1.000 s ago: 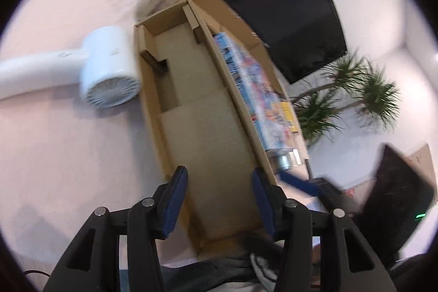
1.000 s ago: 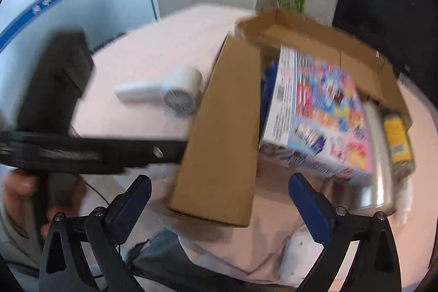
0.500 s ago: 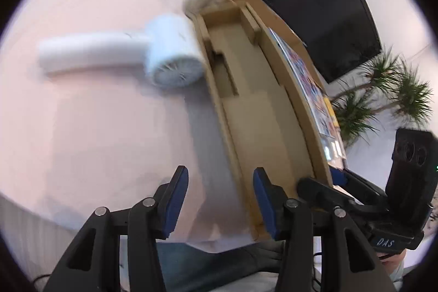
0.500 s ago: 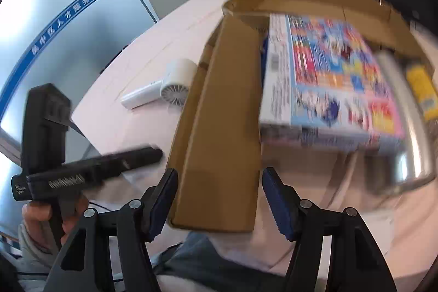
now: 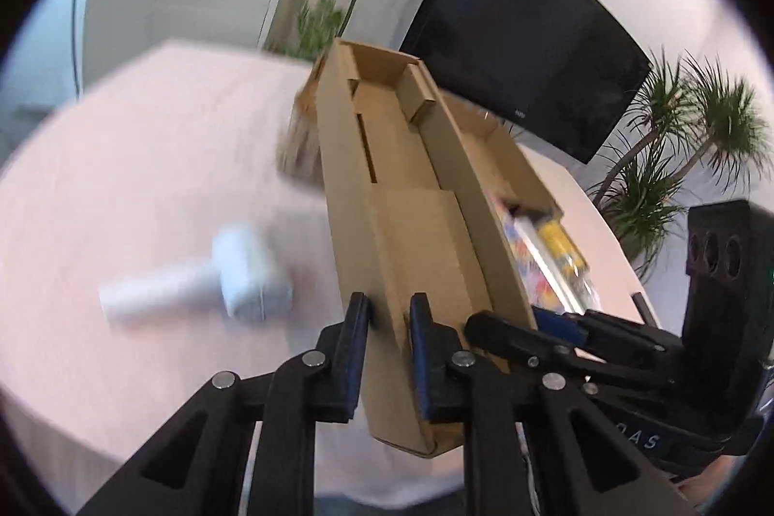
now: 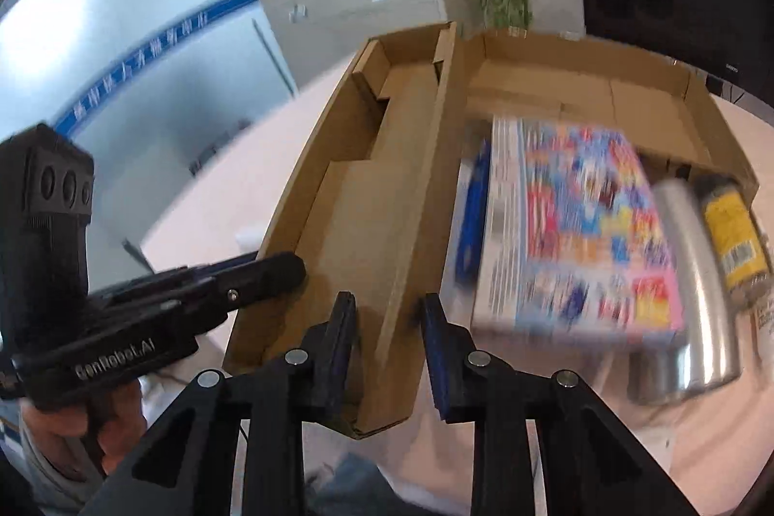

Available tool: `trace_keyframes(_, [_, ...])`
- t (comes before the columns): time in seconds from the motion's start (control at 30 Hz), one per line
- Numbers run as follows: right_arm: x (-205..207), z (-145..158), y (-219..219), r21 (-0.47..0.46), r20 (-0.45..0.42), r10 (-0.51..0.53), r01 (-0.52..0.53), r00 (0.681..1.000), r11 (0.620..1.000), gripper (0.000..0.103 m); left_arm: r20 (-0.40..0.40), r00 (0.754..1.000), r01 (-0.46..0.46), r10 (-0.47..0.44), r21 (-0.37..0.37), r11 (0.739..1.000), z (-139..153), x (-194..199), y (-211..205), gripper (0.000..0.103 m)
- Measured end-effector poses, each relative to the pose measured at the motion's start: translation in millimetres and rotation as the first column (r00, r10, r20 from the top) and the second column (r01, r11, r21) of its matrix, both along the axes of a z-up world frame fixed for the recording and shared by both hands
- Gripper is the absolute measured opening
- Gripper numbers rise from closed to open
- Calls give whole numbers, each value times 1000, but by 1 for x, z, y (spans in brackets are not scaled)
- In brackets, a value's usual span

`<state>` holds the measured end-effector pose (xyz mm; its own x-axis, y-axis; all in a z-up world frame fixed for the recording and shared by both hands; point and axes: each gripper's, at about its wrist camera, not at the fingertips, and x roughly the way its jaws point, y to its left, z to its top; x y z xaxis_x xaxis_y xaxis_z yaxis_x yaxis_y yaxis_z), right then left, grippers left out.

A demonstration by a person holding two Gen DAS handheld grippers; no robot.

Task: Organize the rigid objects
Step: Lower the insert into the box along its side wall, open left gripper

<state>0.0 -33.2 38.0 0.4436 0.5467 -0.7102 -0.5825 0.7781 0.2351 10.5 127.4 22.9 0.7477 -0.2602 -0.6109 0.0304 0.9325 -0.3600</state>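
Both tools are closing on the cardboard lid [image 5: 416, 245] at centre frame — the left gripper [image 5: 389, 322] pinches its outer wall, the right gripper [image 6: 387, 322] its inner wall. The open box [image 6: 580, 81] beside it holds a colourful book [image 6: 580, 235] — upper right. A white hair dryer [image 5: 232, 279] lies lower left.

left gripper [image 5: 387, 322]: black arms, blue pads, silver rivets | right gripper [image 6: 387, 322]: same, white lettering | grey sleeve [image 6: 43, 463]
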Motion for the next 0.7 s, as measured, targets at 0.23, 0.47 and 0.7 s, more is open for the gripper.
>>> trace_keyframes(0.23, [114,66,25,109,67,-51,43,996,993,24,75,996,31,-41,123,992,62,116,20,16])
trace_keyframes(0.47, [288,50,63,111,-123,-137,151,983,982,24,-122,990,80,-70,87,993,26,275,55,15])
trace_keyframes(0.7, [372,-25,99,11,-344,-151,165,927,986,20,-261,965,35,-3,118,992,-35,312,77,12])
